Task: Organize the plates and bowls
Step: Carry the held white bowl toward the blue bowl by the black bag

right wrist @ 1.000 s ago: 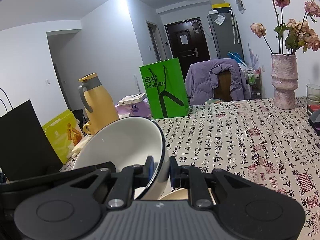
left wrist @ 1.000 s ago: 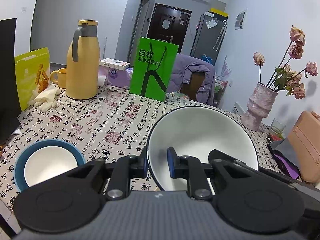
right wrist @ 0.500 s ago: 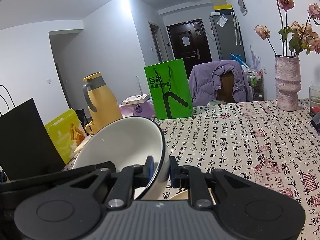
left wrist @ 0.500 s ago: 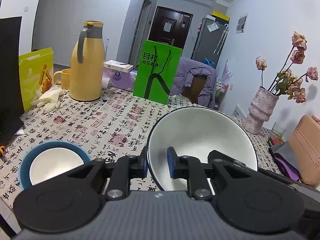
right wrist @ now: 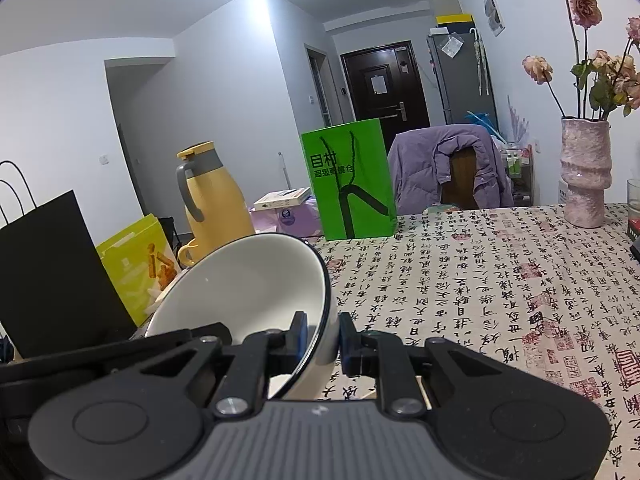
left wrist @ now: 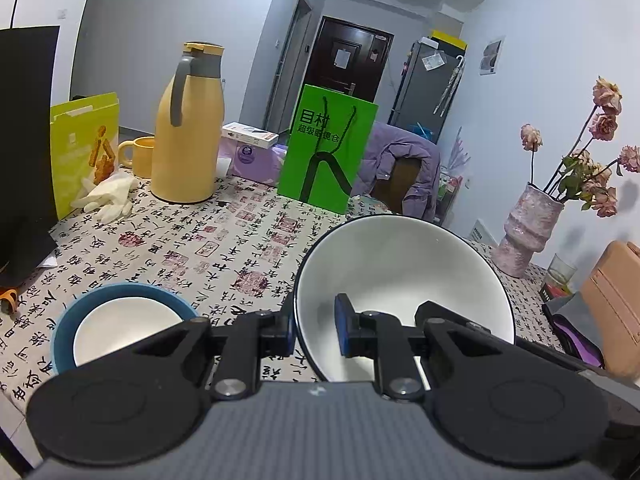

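A white bowl with a dark rim (left wrist: 400, 264) hangs tilted above the patterned tablecloth (left wrist: 208, 248), held from both sides. My left gripper (left wrist: 315, 320) is shut on its left rim, one pad inside and one outside. My right gripper (right wrist: 323, 334) is shut on the opposite rim of the same bowl (right wrist: 248, 288). In the left wrist view the other tool's black frame (left wrist: 452, 320) shows inside the bowl. A blue dish with a white inside (left wrist: 120, 320) lies on the table to the lower left of the bowl.
A yellow jug (left wrist: 188, 140), yellow mug (left wrist: 138, 156), white gloves (left wrist: 108, 196) and a green paper bag (left wrist: 328, 152) stand at the back. A black bag (left wrist: 24, 152) is on the left; a pink vase (left wrist: 528, 232), a glass (left wrist: 562, 272) and a tan bag (left wrist: 612, 304) on the right.
Both grippers have carried the white bowl a little to the left, so the jug and green bag drift right in both views. Both grips are unchanged.
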### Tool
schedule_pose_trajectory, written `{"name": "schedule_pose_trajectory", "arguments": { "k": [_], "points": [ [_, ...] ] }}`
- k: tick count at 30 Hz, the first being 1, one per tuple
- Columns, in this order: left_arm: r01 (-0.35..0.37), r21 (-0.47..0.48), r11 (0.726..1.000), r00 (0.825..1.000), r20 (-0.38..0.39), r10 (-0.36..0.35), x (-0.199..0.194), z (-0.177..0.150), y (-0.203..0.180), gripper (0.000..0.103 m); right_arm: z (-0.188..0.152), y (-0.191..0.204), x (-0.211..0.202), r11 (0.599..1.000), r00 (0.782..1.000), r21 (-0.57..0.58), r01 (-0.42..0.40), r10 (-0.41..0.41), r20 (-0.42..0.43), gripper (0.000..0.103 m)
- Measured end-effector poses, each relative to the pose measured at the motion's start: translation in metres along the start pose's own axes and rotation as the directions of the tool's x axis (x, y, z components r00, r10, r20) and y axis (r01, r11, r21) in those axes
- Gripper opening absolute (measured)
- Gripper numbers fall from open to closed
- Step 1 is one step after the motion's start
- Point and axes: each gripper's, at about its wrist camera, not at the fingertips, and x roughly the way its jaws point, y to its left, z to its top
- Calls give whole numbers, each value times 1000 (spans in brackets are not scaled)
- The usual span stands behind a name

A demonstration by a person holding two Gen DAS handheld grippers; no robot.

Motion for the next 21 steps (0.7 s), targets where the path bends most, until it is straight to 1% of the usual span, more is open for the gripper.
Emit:
{"name": "schedule_pose_trajectory", "arguments": {
  "k": [21],
  "points": [
    [-17,-37,999,1000,5,17,0,3,28,18,-4,22,13,999,1000,-27,-16,16,-7,16]
  ]
}}
